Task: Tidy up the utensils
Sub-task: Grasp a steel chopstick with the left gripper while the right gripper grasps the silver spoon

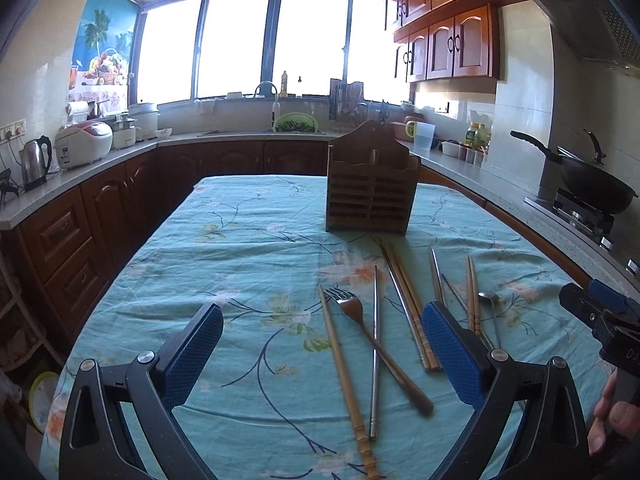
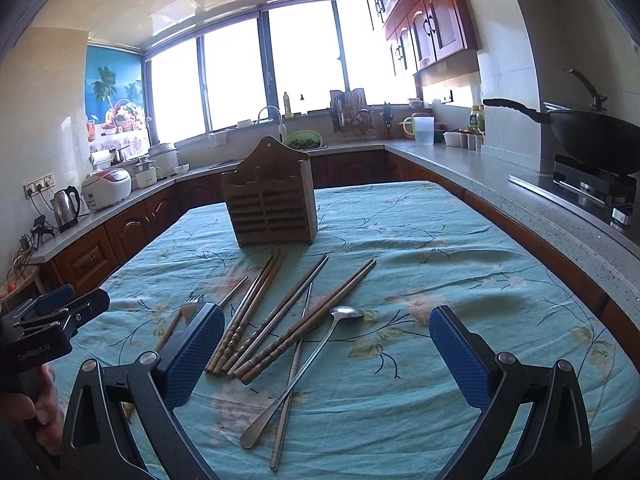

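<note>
Both claws hung over the counter with their blue-padded fingers spread wide apart and nothing between them. From its own camera, the left claw (image 1: 322, 354) had one fork (image 1: 352, 310) just ahead between its fingers, tines pointing away, its brown handle running back toward the right finger. One bamboo chopstick (image 1: 344, 376) lay to the left of the fork, and one metal chopstick (image 1: 375, 344) crossed over the fork's handle. A pair of brown chopsticks (image 1: 404, 300) lay ahead, their near ends just beside the right finger.

From its own camera, the right claw (image 2: 327, 354) had one long metal spoon (image 2: 316, 354) lying between its fingers, bowl away and handle toward the camera. One thin metal chopstick (image 2: 294, 364) crossed under or against it; which, I could not tell. Just beside the left finger lay a fanned bundle of brown chopsticks (image 2: 256, 312); it seemed to be about three pairs, though overlap made the exact count uncertain.

One wooden utensil holder (image 2: 272, 204) stood upright on the counter, well ahead of both claws and beyond the far tips of the chopsticks, apart from them. A floral teal tablecloth (image 2: 460, 248) covered the counter beneath everything. One black wok (image 2: 596, 140) sat on the stove far off to the right claw's right, and one kettle (image 1: 35, 160) stood far to the left claw's left.
</note>
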`<action>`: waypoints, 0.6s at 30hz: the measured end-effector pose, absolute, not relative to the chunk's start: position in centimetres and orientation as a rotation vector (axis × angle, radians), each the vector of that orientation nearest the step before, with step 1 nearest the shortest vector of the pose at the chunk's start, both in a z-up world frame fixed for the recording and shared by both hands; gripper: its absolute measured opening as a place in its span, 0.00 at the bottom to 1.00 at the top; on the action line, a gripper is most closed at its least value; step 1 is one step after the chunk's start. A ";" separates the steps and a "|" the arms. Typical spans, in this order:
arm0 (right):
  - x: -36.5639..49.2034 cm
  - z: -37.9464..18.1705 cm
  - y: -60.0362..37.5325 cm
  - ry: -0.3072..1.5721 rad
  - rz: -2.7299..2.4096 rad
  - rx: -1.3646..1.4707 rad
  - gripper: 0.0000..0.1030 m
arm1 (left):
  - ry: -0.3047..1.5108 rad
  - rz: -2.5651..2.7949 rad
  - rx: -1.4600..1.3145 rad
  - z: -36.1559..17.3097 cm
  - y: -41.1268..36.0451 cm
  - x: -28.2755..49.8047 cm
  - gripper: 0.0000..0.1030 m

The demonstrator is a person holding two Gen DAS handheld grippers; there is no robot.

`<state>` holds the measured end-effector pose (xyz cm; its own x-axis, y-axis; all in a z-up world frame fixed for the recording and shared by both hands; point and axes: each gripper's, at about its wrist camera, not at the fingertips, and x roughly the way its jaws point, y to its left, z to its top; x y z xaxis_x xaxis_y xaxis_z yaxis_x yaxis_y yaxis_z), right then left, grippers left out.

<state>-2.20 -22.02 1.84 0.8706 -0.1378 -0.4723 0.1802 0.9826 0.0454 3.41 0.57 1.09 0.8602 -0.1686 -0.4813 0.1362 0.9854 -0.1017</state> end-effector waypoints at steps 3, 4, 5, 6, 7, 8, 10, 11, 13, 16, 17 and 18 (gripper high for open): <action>-1.5 1.6 -22.6 0.522 -0.150 0.121 0.99 | 0.568 -0.198 -0.089 1.1 1.0 4.7 0.90; -1.2 1.5 -22.9 0.532 -0.145 0.130 0.99 | 0.588 -0.210 -0.097 1.2 1.2 5.3 0.87; -0.9 1.4 -23.1 0.544 -0.139 0.139 0.96 | 0.617 -0.228 -0.106 1.1 1.3 5.9 0.84; -0.6 1.3 -23.4 0.559 -0.127 0.153 0.94 | 0.646 -0.241 -0.115 1.1 1.5 6.8 0.78; -0.3 1.1 -23.6 0.578 -0.115 0.170 0.88 | 0.672 -0.257 -0.129 1.1 1.7 7.5 0.71; 0.2 0.8 -23.9 0.599 -0.107 0.189 0.82 | 0.706 -0.277 -0.147 1.1 2.0 8.3 0.69; 1.1 0.3 -24.5 0.643 -0.093 0.225 0.73 | 0.763 -0.309 -0.181 1.1 2.4 9.8 0.58; 1.5 0.0 -24.8 0.664 -0.093 0.237 0.66 | 0.790 -0.322 -0.192 1.0 2.6 10.5 0.55; 2.4 -0.8 -25.3 0.710 -0.084 0.268 0.59 | 0.839 -0.342 -0.209 1.0 3.0 12.0 0.47; 3.3 -1.8 -26.0 0.765 -0.074 0.317 0.46 | 0.899 -0.363 -0.214 1.0 3.5 13.7 0.44; 3.5 -2.1 -26.1 0.782 -0.072 0.327 0.44 | 0.914 -0.363 -0.214 0.9 3.6 14.3 0.43; 3.8 -2.3 -26.1 0.798 -0.069 0.334 0.43 | 0.931 -0.363 -0.218 0.9 3.9 14.8 0.43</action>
<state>3.77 -26.15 -2.29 0.6991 0.0643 -0.7122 0.1857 0.9455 0.2676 14.83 3.92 0.92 0.5425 -0.3954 -0.7412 0.2098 0.9181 -0.3362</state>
